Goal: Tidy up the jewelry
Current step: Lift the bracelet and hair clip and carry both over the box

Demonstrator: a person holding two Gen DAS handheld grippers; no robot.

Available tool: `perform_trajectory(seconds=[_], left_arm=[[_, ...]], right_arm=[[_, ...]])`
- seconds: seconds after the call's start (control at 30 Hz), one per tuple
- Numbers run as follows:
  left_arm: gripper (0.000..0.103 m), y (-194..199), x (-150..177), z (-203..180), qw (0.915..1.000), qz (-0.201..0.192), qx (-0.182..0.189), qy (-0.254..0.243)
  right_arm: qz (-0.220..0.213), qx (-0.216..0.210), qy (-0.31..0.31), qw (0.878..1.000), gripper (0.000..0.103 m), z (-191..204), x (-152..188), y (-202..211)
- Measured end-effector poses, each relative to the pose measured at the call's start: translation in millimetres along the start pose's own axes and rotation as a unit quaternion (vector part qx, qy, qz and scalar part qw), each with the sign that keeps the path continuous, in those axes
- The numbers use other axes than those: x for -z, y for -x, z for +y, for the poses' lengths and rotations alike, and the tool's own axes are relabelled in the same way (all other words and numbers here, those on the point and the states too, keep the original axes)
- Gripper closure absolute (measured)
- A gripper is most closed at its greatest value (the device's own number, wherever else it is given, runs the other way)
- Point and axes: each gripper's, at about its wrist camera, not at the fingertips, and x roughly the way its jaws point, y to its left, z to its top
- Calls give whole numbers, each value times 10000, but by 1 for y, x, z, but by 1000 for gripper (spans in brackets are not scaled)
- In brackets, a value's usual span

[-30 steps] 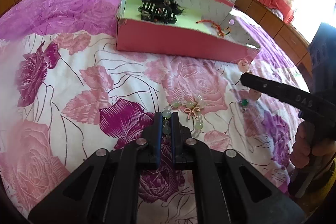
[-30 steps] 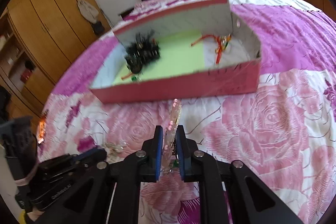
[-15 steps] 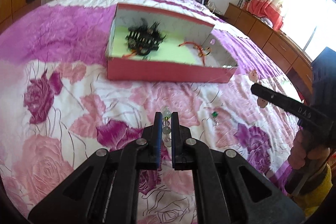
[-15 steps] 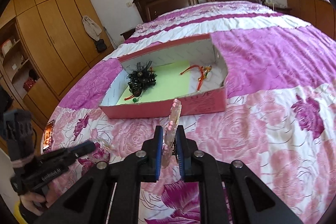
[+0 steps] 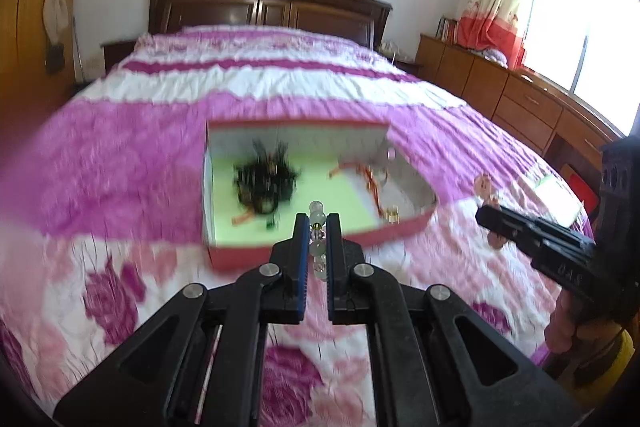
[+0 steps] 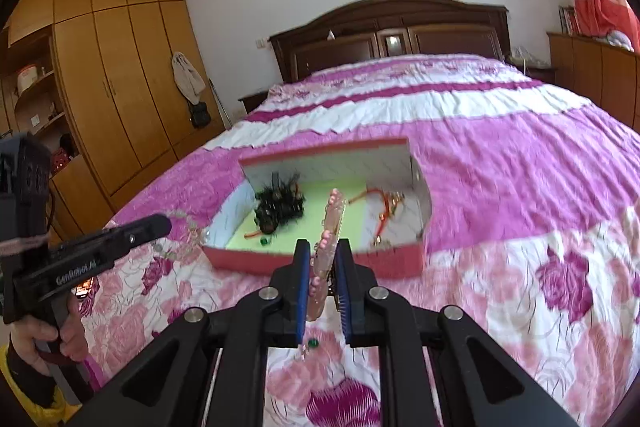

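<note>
Left gripper [image 5: 317,227]: pinching a bead bracelet [image 5: 317,217].
Right gripper [image 6: 322,251]: clamped on a pink hair clip [image 6: 329,247].
Box [image 6: 320,261]: open on the bed [image 6: 520,155], beyond both.

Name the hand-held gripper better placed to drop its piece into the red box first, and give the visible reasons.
Left, narrowly. The left hand-held gripper holds the bead bracelet with its tips already over the red box near wall. The right hand-held gripper grips the pink hair clip and seems just short of it.
</note>
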Motion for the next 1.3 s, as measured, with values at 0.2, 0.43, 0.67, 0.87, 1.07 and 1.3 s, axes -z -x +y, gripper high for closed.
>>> perform_trajectory(seconds=[0.2, 0.43, 0.67, 0.87, 1.07, 1.3], left_arm=[[103, -4, -23, -1, 9991, -408, -103, -94], [103, -18, -35, -6, 9963, -806, -281, -111], [103, -45, -41, -8, 9937, -1036, -422, -71], [103, -69, -37, -4, 9935, -1014, -523, -18], [103, -95, -26, 4, 9955, -711, -631, 22], [103, -120, -13, 8, 9973, -237, -688, 62]], right_arm=[[-402, 18, 256, 9989, 88, 5, -19, 0], [-788, 69, 389, 9961, 88, 0, -40, -12], [-888, 130, 342, 9954, 88, -8, -47, -34], [-744, 210, 348, 9964, 88, -13, -46, -62], [-448, 308, 286, 9981, 88, -20, -42, -93], [54, 401, 291, 9988, 88, -28, -31, -125]])
